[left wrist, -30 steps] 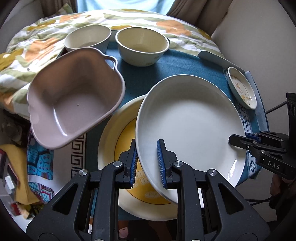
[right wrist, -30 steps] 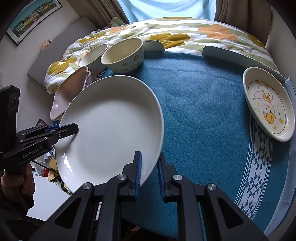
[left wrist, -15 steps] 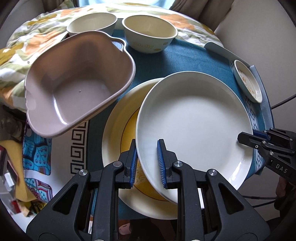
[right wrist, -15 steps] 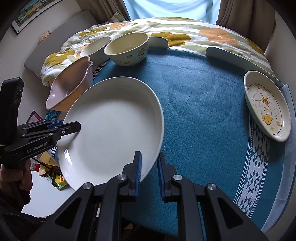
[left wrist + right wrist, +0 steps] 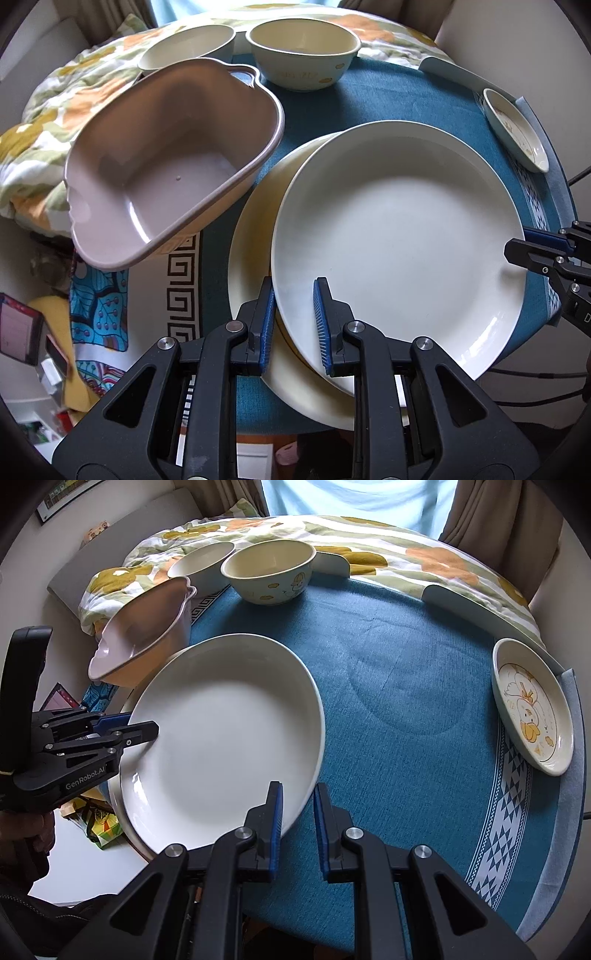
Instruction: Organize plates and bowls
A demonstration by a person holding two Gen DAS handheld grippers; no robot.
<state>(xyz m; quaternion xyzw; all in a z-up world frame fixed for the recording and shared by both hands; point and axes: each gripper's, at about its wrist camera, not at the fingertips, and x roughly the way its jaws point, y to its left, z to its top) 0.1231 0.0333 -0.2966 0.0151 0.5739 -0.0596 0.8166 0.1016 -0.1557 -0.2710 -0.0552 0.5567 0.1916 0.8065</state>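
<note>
While clamped at opposite rims by left gripper point(image 5: 293, 325) and right gripper point(image 5: 298, 821), white plate point(image 5: 399, 236) over yellow plate point(image 5: 255, 236): stiff, glazed, slippery, breakable.

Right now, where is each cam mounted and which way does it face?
Left wrist: sits on the left gripper, looking steeply down along its fingers at the white plate clamped at the rim, over a yellow plate; the right gripper shows at the right edge.
Right wrist: sits on the right gripper, angled down across the blue tablecloth; the left gripper and a hand show at left.
Shared: white plate, pink tub, two bowls, duck dish.
</note>
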